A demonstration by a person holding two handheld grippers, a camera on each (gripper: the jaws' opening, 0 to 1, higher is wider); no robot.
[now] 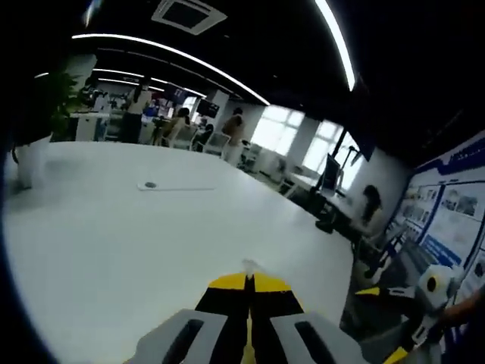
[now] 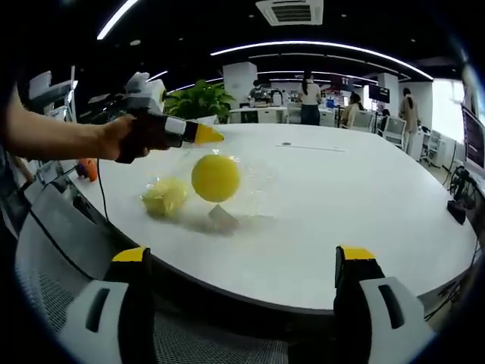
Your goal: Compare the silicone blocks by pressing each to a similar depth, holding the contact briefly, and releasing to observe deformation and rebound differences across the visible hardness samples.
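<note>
On the white bench (image 2: 341, 205) a yellow ball (image 2: 215, 178) sits on a clear plastic bag (image 2: 250, 186), with a paler yellow lump (image 2: 164, 197) just beside the ball and also on the bag; whether these are the silicone samples I cannot say for sure, though they look like it. The left tongs (image 2: 208, 136) hover just above the ball, apart from it, held by a hand (image 2: 125, 139); in the left gripper view their yellow tips (image 1: 249, 282) are drawn together and hold nothing. The right tongs (image 2: 244, 258) stand wide apart, well back from the ball and off the bench edge. By my judgement no press is under way: neither sample looks dented, so pressing, holding and releasing are all left to do
</note>
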